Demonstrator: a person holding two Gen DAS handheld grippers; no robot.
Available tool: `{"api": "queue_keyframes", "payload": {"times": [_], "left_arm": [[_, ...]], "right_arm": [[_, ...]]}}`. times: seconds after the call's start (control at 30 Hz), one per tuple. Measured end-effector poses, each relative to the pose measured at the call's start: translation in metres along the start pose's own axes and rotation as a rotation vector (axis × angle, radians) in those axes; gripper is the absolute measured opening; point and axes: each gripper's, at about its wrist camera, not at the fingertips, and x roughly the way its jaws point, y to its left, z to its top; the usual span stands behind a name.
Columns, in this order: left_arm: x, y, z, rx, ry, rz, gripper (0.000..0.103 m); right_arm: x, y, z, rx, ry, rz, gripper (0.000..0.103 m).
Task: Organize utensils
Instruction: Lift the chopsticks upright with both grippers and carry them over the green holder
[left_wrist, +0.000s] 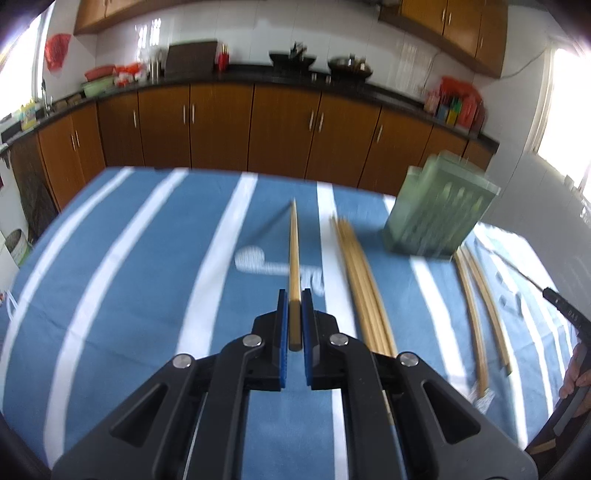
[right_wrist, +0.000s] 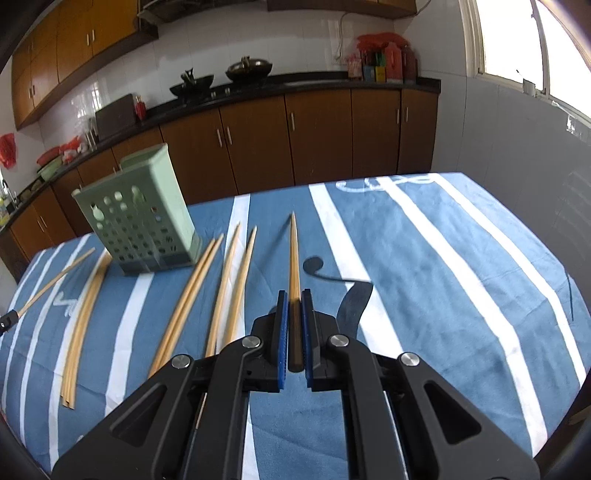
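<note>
My left gripper (left_wrist: 294, 295) is shut on a wooden chopstick (left_wrist: 294, 251) that points forward above the table. My right gripper (right_wrist: 294, 295) is shut on another chopstick (right_wrist: 294, 254), also held above the cloth. A pale green perforated utensil holder (left_wrist: 439, 214) stands on the table at the right of the left wrist view; in the right wrist view the holder (right_wrist: 138, 218) stands at the left. Several loose chopsticks (left_wrist: 364, 280) lie on the cloth beside it; in the right wrist view these chopsticks (right_wrist: 199, 284) lie left of my gripper.
The table carries a blue cloth with white stripes (left_wrist: 147, 266). Two more chopsticks (left_wrist: 480, 295) lie in front of the holder. The other gripper's tip (right_wrist: 7, 321) shows at the left edge. Brown kitchen cabinets (left_wrist: 221, 122) and a dark counter stand behind the table.
</note>
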Motion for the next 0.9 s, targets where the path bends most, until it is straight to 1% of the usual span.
{"api": "queue_keyframes", "payload": {"times": [0.27, 0.4, 0.57, 0.8, 0.9], "left_arm": [[-0.044, -0.001, 0.036, -0.036, -0.171, -0.012, 0.008], [-0.057, -0.004, 0.051, -0.036, -0.218, -0.01, 0.008], [-0.065, -0.008, 0.066, -0.03, -0.25, -0.014, 0.008], [-0.067, -0.011, 0.074, -0.029, -0.239, -0.012, 0.008], [-0.067, -0.013, 0.08, -0.015, -0.24, -0.002, 0.008]], "right_arm": [[-0.025, 0.001, 0.023, 0.004, -0.113, 0.017, 0.008], [-0.034, 0.002, 0.031, 0.006, -0.15, 0.023, 0.008], [-0.04, 0.004, 0.038, 0.008, -0.172, 0.032, 0.008], [-0.041, 0.006, 0.045, -0.004, -0.185, 0.029, 0.008], [-0.043, 0.008, 0.057, -0.008, -0.205, 0.015, 0.007]]}}
